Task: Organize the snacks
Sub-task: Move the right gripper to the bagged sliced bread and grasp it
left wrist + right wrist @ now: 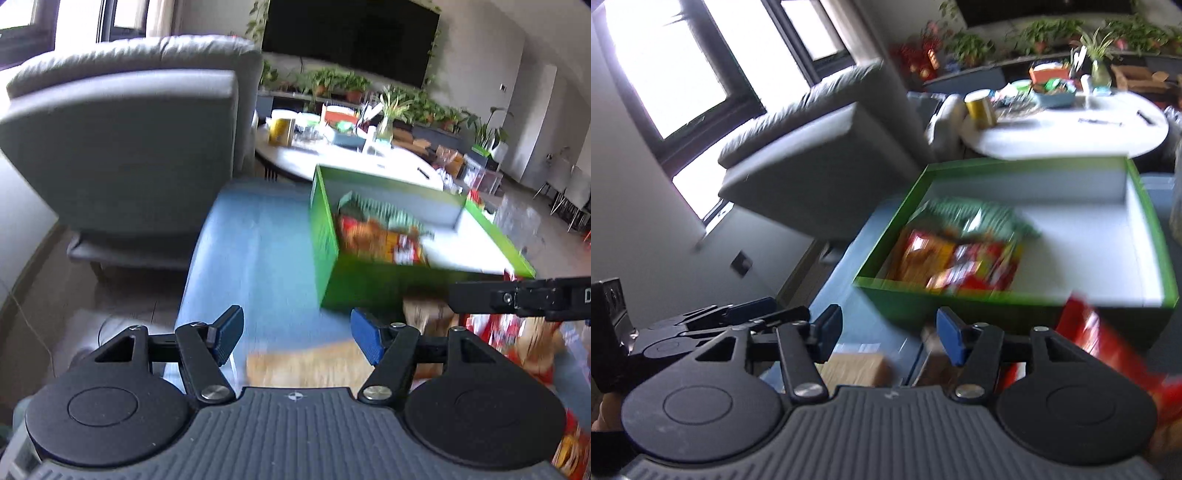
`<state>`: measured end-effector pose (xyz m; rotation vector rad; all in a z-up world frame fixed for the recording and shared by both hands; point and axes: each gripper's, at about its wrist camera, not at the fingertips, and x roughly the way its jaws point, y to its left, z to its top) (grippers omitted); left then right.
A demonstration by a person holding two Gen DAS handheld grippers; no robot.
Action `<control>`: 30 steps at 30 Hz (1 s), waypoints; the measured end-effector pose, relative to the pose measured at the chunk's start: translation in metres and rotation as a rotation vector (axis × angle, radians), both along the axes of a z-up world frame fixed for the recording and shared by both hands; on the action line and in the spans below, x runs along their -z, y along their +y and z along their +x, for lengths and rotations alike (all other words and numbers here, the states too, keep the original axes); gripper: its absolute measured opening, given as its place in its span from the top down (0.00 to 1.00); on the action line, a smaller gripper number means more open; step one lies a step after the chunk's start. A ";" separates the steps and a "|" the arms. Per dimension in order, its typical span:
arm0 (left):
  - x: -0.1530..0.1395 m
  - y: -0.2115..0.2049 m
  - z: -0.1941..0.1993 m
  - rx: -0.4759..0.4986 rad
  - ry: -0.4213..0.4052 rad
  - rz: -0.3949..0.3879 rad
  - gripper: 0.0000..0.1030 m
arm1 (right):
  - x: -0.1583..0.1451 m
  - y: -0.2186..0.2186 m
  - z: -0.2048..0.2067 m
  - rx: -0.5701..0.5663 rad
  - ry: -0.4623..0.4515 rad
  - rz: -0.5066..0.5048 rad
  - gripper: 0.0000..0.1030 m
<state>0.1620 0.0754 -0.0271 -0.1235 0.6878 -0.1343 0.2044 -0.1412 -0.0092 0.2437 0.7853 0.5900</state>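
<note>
Your left gripper [297, 334] gapes wide, holding nothing; your right gripper [889, 334] likewise. At one o'clock sits the green box [1152, 236], red-and-yellow snack packs [956, 264] inside, a red packet [1108, 347] just outside; blur makes their labels unreadable, perhaps printed text

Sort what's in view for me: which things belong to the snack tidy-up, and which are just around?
Job:
green box
snack packets inside it
loose red packet near the box
tan packet below the left gripper
right gripper, jaws open and empty like the left

Lying about:
grey armchair
white round table
yellow can
potted plants
</note>
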 end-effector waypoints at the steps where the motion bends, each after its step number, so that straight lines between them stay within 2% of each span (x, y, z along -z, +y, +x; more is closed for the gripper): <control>1: 0.006 0.000 -0.003 -0.007 0.012 0.009 0.40 | 0.003 0.003 -0.001 -0.004 0.013 0.001 0.23; 6: 0.029 -0.001 -0.005 -0.017 0.059 0.023 0.40 | 0.006 0.009 -0.016 0.005 0.034 0.009 0.23; 9: 0.035 -0.008 -0.015 -0.004 0.032 0.078 0.40 | 0.005 0.008 -0.023 0.019 0.032 0.007 0.23; 15: 0.034 -0.022 -0.034 0.099 0.019 0.102 0.40 | 0.008 -0.004 -0.034 0.058 0.041 0.008 0.23; 21: 0.034 -0.028 -0.066 0.158 0.026 0.092 0.41 | 0.018 -0.012 -0.041 0.070 0.076 0.023 0.23; 25: 0.039 -0.031 -0.086 0.216 0.098 0.063 0.44 | 0.021 -0.012 -0.046 0.066 0.084 0.024 0.23; 28: 0.039 -0.033 -0.097 0.217 0.093 0.079 0.45 | 0.023 -0.011 -0.048 0.062 0.090 0.026 0.23; 30: 0.036 -0.030 -0.099 0.201 0.085 0.054 0.45 | 0.024 -0.010 -0.048 0.064 0.093 0.028 0.23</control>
